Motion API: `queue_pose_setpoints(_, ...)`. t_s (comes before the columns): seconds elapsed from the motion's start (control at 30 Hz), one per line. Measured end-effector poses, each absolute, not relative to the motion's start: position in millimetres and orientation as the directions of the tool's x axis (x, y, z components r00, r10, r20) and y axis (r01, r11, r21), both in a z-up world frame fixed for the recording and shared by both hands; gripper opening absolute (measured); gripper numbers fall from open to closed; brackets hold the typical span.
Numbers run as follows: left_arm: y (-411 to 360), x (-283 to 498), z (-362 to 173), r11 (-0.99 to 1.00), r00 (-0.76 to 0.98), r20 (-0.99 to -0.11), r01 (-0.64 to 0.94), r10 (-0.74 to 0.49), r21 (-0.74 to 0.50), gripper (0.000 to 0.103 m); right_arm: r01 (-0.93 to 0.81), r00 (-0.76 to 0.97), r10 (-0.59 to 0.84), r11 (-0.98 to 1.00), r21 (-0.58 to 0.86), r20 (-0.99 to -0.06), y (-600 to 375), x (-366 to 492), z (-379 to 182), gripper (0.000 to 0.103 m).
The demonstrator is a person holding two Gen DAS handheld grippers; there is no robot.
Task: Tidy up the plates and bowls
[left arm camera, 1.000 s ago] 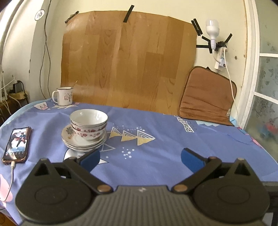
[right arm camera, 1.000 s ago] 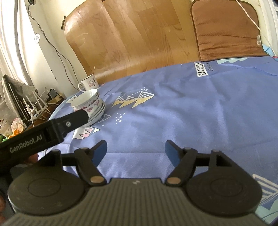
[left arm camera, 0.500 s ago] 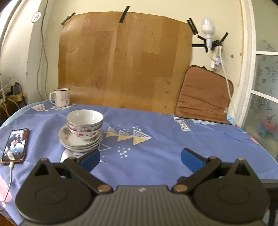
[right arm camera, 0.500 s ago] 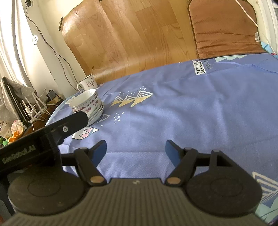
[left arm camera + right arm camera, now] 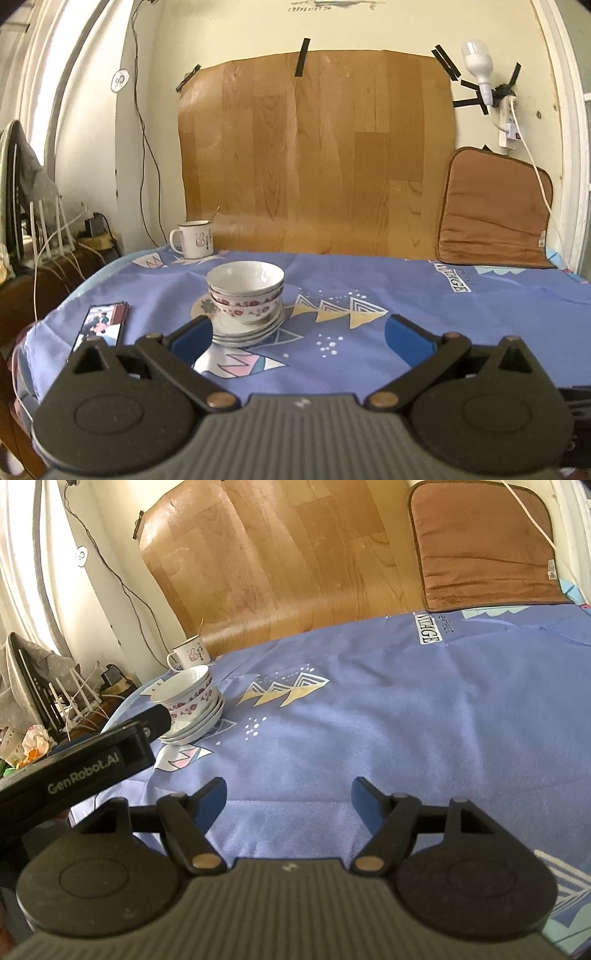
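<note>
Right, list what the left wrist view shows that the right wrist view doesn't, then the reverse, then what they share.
Only the left wrist view shows the phone lying on the cloth left of the stack, and the white bulb taped to the wall.

Only the right wrist view shows the left gripper's black body from the side, marked GenRobot.AI.

Both show the stacked bowls on the stacked plates, the white mug, the blue tablecloth, the brown cushion and the wood-pattern sheet. Each view's own gripper, left and right, stands open and empty.

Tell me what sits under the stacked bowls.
The bowls sit on a stack of plates, rims visible; the plate centres and the blue cloth beneath are covered.
</note>
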State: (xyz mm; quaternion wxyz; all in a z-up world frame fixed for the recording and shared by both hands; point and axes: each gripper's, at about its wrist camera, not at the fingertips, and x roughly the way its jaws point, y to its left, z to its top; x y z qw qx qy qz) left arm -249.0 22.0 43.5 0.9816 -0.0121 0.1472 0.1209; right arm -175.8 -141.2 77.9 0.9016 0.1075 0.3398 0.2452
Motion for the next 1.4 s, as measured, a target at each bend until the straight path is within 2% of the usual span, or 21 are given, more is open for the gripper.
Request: queue_pose_setpoints(1.4, 38, -241, 41, 0.980, 0.907, -0.391, -0.190, 0.153, -0.057, 0.103, -0.365, 0.652, 0.514, 0.857, 0.362, -0.558, -141, -175, 78, 0.077)
